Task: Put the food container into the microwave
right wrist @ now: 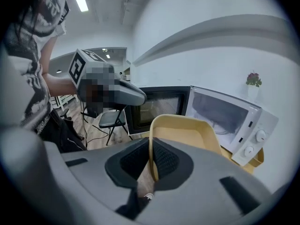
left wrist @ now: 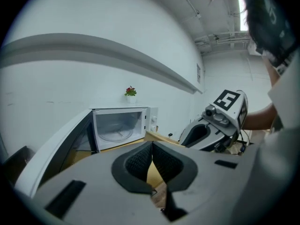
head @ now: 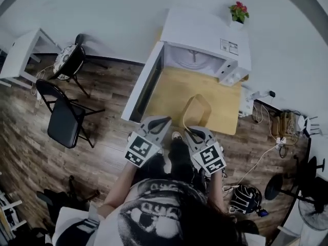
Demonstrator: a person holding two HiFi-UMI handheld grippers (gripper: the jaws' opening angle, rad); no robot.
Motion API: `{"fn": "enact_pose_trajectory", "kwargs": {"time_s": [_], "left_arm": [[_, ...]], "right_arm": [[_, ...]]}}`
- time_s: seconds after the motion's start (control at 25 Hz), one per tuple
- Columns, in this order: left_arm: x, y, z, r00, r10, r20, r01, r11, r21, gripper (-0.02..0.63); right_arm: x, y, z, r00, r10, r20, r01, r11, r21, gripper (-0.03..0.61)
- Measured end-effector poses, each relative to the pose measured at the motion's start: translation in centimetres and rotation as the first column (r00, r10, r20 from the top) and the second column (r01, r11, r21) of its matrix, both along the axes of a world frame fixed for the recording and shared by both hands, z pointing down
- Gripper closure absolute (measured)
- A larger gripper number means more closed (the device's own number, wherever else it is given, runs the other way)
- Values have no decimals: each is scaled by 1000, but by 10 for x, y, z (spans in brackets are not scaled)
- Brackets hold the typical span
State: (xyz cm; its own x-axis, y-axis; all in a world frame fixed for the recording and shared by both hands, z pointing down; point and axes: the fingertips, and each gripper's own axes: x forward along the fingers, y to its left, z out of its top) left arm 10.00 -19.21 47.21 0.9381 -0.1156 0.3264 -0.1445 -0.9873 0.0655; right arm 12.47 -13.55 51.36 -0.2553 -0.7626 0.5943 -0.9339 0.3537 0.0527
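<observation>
A pale yellow food container (head: pixel 197 111) hangs tilted over the wooden table, in front of the white microwave (head: pixel 205 45), whose door (head: pixel 145 81) stands wide open to the left. My right gripper (right wrist: pixel 151 163) is shut on the container's (right wrist: pixel 185 132) near rim, and the microwave's empty cavity (right wrist: pixel 220 114) with its glass turntable lies beyond it. My left gripper (left wrist: pixel 152 163) is shut with nothing between its pads and points toward the microwave (left wrist: pixel 119 125). In the head view the left gripper (head: pixel 163 121) and right gripper (head: pixel 189 131) sit side by side at the table's near edge.
A small potted plant (head: pixel 238 12) stands on the microwave's top. The wooden table (head: pixel 220 111) carries the microwave against a white wall. A black folding chair (head: pixel 64 119) and a second chair (head: pixel 69 60) stand at the left on the wood floor. Cables and a power strip (head: pixel 279 140) lie at the right.
</observation>
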Motion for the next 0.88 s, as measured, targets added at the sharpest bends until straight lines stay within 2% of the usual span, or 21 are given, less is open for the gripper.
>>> {"fn": "enact_pose_trajectory", "kwargs": {"time_s": [0.28, 0.48, 0.68, 0.88], "left_arm": [[30, -39, -15, 988, -156, -10, 156, 987, 24, 614], [54, -47, -12, 977, -214, 3, 214, 976, 28, 612], [61, -56, -14, 959, -283, 13, 282, 959, 35, 613], [64, -64, -19, 940, -341, 14, 340, 939, 49, 613]], "right_arm": [[43, -40, -6, 989, -148, -20, 148, 989, 1, 552], [74, -60, 8, 971, -237, -34, 237, 971, -24, 552], [95, -87, 26, 935, -343, -86, 339, 939, -65, 552], [118, -117, 42, 897, -415, -152, 402, 909, -107, 552]]}}
